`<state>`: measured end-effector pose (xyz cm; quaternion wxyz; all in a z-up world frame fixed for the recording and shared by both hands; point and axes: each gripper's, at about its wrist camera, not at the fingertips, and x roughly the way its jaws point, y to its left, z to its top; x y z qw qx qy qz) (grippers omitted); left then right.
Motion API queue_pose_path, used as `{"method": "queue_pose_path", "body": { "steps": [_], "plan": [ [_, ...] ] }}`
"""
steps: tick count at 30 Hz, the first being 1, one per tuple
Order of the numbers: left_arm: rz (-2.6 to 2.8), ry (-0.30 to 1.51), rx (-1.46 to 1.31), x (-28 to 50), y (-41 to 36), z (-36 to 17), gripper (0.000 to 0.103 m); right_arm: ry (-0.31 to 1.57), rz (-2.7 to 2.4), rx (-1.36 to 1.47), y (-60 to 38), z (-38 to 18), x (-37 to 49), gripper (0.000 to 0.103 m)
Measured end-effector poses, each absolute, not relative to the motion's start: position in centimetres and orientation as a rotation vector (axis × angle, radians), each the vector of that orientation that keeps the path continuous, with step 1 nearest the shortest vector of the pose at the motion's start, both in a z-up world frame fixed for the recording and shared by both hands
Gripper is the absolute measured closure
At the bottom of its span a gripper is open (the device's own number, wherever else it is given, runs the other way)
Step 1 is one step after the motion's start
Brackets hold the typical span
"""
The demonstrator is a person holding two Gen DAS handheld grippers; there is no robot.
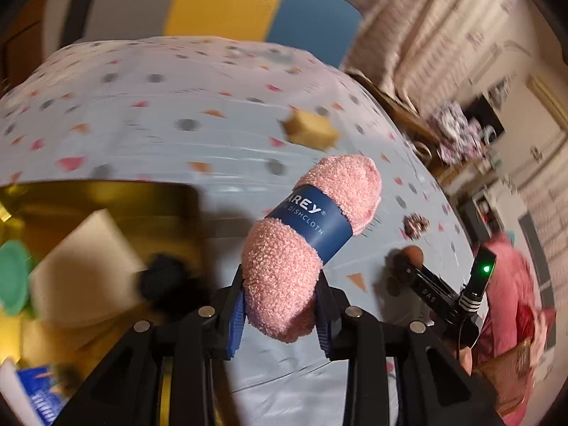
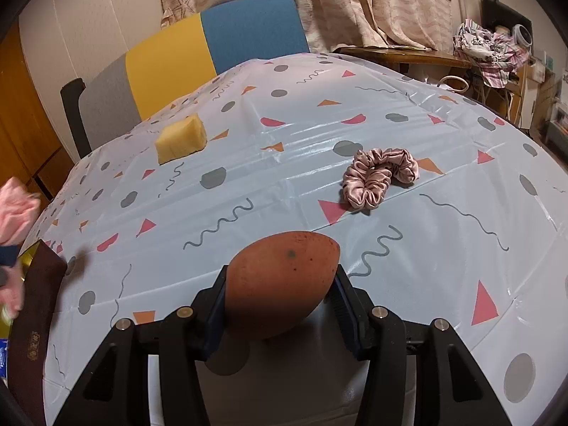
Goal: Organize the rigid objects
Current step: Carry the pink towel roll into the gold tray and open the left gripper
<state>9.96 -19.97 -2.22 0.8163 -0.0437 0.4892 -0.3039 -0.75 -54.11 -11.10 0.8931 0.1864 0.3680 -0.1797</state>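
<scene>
1. The left gripper (image 1: 280, 314) is clamped on the lower end of a rolled pink dishcloth (image 1: 309, 234); the roll, bound by a blue paper band, is held clear of the counter (image 1: 177, 142), tilted up and to the right.
2. The right gripper (image 2: 280, 294) is closed on a brown egg-shaped object (image 2: 280, 284), carried just above the counter with its pointed end to the right. In the left view the same gripper (image 1: 408, 266) is seen with the object at its tip.
3. A gold box (image 1: 106, 206) lies at the left of the counter; a green lid (image 1: 14, 277), a tan carton (image 1: 88, 266) and a dark item (image 1: 163, 277) are seen inside it, though blur hides the detail. The box is judged to be the collection point.
4. A yellow sponge (image 2: 181, 138) and a pink scrunchie (image 2: 380, 177) rest on the counter, well apart from each other and from the box.
5. Step in hand, as judged: both grippers are loaded and in the carrying phase; nothing has yet been released. The left view is motion-blurred.
6. Next move, as judged: each load is to be brought over the box, lowered into a free space beside the carton, and let go only once supported. The egg-shaped object may roll, so a low release is advised.
</scene>
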Motion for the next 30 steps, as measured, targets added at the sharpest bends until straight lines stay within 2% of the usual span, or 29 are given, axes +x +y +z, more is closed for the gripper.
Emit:
{"method": "queue_pose_path", "body": {
  "steps": [10, 30],
  "plan": [
    [-0.394, 1.064, -0.243, 12.0, -7.6, -3.9, 0.071, 0.777, -0.389, 0.355, -53.7, -11.0, -0.5, 0.050],
    [-0.198, 1.041, -0.140, 13.1, -4.9, -5.7, 0.069, 0.818, -0.429, 0.272, -52.7, -11.1, 0.2, 0.050]
  ]
}}
